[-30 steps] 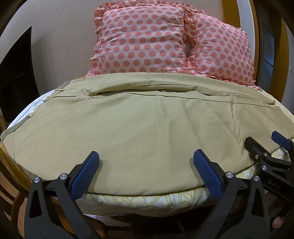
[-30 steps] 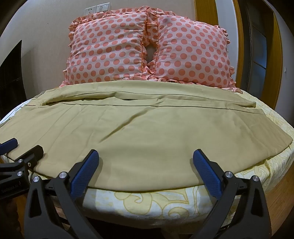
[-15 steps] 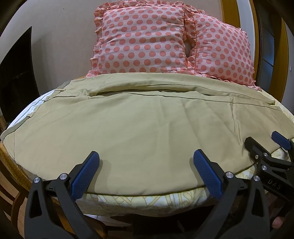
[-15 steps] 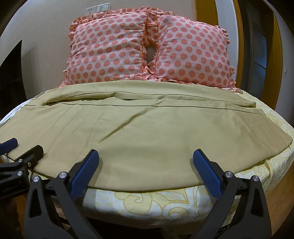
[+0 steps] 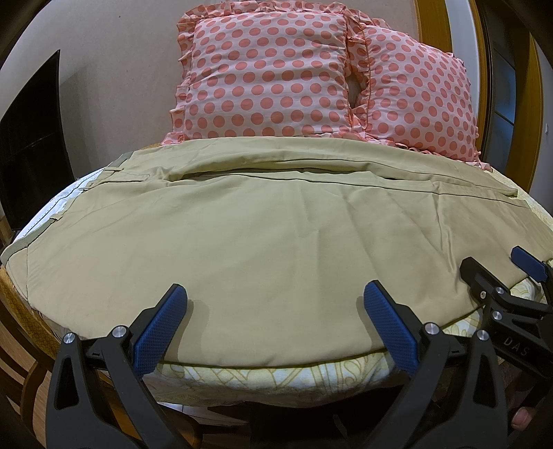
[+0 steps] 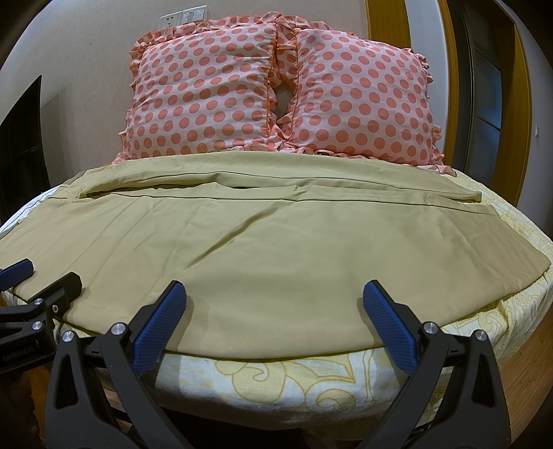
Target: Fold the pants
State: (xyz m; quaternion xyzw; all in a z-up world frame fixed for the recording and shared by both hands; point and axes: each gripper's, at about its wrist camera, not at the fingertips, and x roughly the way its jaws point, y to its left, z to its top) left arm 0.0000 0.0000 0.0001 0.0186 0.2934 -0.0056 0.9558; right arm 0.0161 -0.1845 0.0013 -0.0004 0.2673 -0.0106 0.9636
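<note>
Nothing moved: pants [image 5: 262, 241] flat on bed [image 6: 311, 380].

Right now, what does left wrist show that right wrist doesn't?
Only left wrist: the pants' waistband end with belt loops at the bed's left edge, and the right gripper entering from the right side.
Only right wrist: wall switches above the pillows, the pants' hem end, and the left gripper entering from the left side.
Both: khaki pants spread flat on the bed, two polka-dot pillows behind, each view's own gripper open over the near edge.
</note>
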